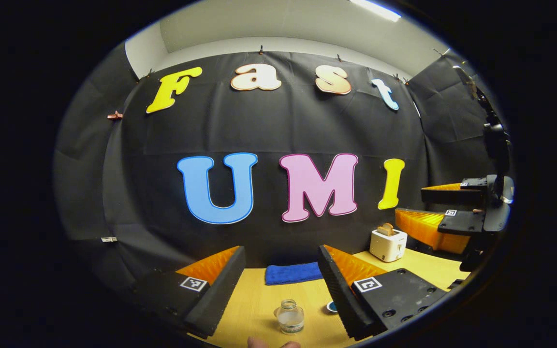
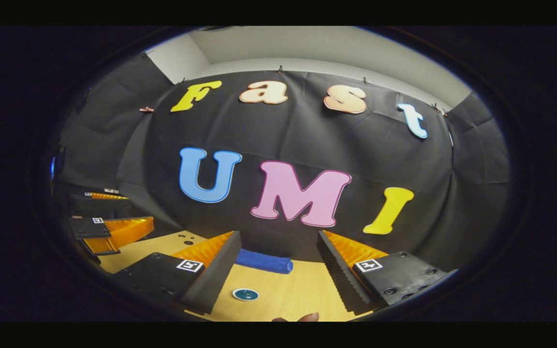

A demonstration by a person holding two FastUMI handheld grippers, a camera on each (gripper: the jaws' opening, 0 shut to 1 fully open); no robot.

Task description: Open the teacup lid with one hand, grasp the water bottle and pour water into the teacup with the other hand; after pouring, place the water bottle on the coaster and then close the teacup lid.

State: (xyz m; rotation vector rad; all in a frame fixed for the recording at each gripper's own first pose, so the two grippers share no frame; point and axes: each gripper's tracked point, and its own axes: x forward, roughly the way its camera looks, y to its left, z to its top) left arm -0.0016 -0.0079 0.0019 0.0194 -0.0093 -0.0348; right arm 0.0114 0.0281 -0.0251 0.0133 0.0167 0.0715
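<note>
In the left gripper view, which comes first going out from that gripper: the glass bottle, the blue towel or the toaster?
1. Glass bottle: nearest, on the table just ahead between the jaws.
2. Blue towel: farther back, centre, by the wall.
3. Toaster: farthest, back right.

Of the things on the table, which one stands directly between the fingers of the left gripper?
The small clear glass bottle, upright in the gap of the open left gripper. The blue cloth lies farther back; the toaster stands off to one side.

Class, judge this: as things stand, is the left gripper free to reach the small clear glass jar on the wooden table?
Probably yes: the small clear glass jar stands ahead between the open left gripper fingers, nothing between.
</note>
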